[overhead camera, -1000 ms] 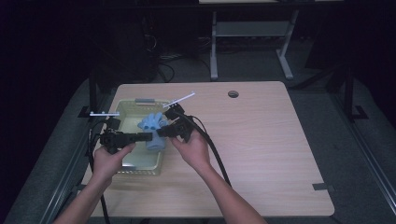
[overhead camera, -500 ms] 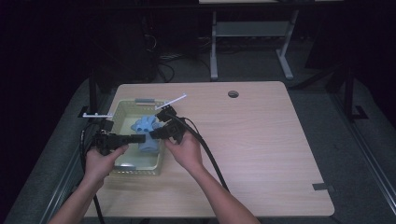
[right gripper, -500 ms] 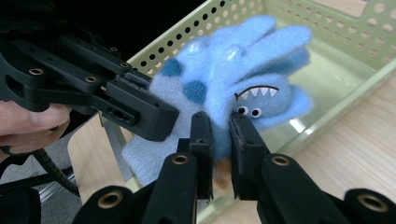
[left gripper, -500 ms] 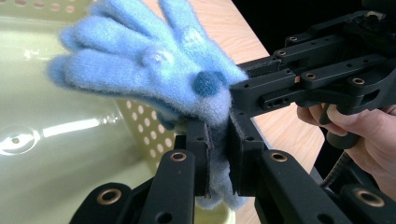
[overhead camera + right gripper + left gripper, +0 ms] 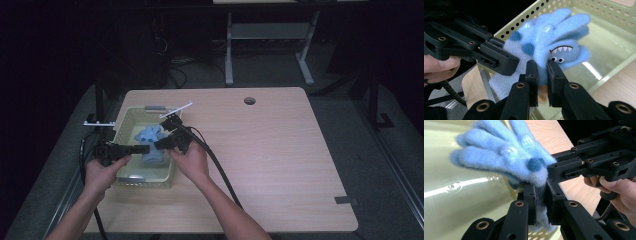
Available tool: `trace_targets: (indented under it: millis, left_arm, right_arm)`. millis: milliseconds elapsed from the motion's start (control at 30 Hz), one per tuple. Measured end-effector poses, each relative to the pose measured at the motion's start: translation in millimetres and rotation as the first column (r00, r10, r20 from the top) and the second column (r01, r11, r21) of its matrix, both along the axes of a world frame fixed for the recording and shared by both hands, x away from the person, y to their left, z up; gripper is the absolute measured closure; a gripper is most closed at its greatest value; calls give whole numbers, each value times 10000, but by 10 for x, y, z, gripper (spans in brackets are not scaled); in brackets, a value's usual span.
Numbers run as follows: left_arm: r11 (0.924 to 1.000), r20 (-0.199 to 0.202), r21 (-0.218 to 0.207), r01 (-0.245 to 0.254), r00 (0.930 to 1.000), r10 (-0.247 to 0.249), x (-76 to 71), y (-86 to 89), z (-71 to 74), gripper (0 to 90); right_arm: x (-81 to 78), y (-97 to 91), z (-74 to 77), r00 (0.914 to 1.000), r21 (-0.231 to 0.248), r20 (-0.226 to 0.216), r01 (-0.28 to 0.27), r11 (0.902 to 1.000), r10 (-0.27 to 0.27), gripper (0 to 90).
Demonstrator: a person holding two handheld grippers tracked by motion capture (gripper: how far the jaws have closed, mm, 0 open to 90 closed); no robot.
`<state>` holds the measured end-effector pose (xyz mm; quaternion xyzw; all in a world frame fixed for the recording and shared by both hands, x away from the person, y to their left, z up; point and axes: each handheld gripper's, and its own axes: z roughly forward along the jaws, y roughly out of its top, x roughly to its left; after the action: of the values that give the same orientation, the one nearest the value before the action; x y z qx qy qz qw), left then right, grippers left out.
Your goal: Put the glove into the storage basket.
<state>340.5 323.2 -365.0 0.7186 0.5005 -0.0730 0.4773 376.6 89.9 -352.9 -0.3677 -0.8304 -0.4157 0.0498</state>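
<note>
Both grippers are clamping the fuzzy blue glove over the pale green basket: left gripper is pinching its cuff, right gripper is biting beside a stitched monster face with googly eyes, jagged teeth and dark blue spots.

I have both forearms coming in from the near edge, each hand wrapped around its tool. My left gripper lies roughly level, pointing right, jaws clamped shut. My right gripper points left toward it, jaws clamped too, the two sets of tips nearly meeting.
</note>
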Motion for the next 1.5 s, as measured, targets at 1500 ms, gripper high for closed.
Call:
trace_targets:
  millis: [1500]
  left_arm:
    - [9470,-1853,3208,150,9815,472,332,77,-424,819]
  right_arm:
    - [278,446,-491,9947,-980,-984,217,9949,-314,752]
